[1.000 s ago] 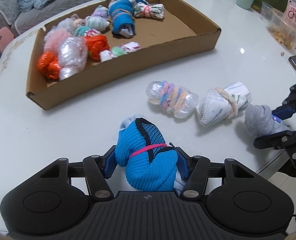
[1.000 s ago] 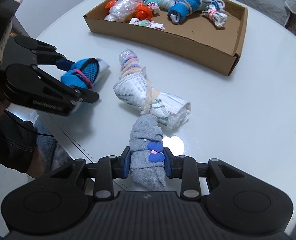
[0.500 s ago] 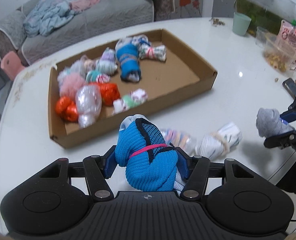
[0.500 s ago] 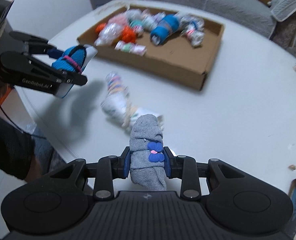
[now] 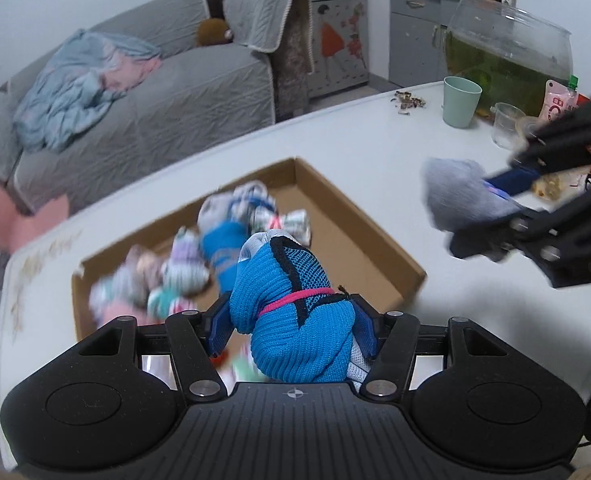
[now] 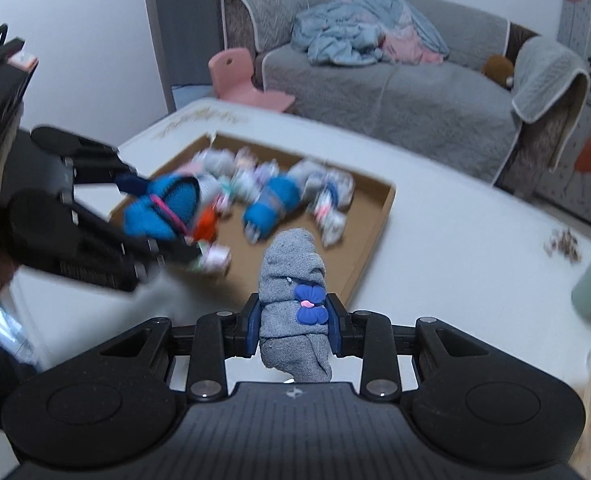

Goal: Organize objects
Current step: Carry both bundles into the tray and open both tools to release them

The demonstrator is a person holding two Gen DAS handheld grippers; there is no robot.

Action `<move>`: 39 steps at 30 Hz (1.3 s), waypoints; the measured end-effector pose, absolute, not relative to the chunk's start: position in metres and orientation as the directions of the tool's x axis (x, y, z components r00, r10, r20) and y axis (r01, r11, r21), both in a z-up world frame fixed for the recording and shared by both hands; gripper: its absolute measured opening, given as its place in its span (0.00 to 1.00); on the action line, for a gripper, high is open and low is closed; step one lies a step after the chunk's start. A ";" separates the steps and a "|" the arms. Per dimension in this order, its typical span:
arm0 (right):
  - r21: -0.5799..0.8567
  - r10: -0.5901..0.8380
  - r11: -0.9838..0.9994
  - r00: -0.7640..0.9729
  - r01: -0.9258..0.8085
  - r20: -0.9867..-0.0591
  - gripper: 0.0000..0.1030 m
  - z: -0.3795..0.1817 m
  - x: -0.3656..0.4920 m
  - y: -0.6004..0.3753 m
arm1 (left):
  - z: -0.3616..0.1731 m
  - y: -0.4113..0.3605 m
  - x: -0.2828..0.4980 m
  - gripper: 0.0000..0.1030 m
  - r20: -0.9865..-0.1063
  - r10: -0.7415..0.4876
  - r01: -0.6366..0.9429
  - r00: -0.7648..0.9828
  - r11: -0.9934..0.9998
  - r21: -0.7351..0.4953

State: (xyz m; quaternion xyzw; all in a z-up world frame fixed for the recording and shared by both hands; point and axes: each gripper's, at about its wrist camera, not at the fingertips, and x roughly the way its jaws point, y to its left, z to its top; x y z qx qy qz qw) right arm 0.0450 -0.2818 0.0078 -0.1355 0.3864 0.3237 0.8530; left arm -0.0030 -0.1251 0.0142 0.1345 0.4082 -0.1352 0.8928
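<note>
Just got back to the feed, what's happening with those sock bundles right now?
The left gripper is shut on a bright blue knitted sock roll with a pink band. The right gripper is shut on a grey sock roll with a purple bow. Both are held in the air by the shallow cardboard tray, which already holds other bundles.

Grippers: two. Left gripper [image 5: 291,320], one blue bundle [image 5: 295,320] clamped between its fingers. Right gripper [image 6: 294,320], one grey bundle [image 6: 293,308] clamped likewise.

Box [image 5: 367,236]: one, cardboard, ahead of and below both grippers.

Bundles in the box [image 6: 271,204]: one blue, one orange, the rest pale; blurred, total cannot be counted.

Cup [image 5: 460,101]: one, green, far right of the left gripper.

Clear beaker [image 5: 507,130]: one, beside the cup.

Glass bowl [image 5: 507,52]: one, behind the cup.

Table [image 5: 375,148]: one.
</note>
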 end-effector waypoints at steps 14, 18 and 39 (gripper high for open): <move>0.049 0.436 0.750 0.437 -0.660 -0.787 0.28 -0.040 0.146 -0.252 | -0.061 -0.130 0.092 0.63 -0.816 -0.162 0.405 0.556 0.909 0.096; 0.036 0.424 0.737 0.421 -0.675 -0.802 0.28 -0.048 0.152 -0.243 | -0.074 -0.130 0.099 0.63 -0.825 -0.145 0.414 0.547 0.903 0.116; 0.049 0.427 0.729 0.398 -0.682 -0.812 0.55 -0.061 0.164 -0.240 | -0.075 -0.129 0.102 0.78 -0.837 -0.133 0.391 0.530 0.915 0.102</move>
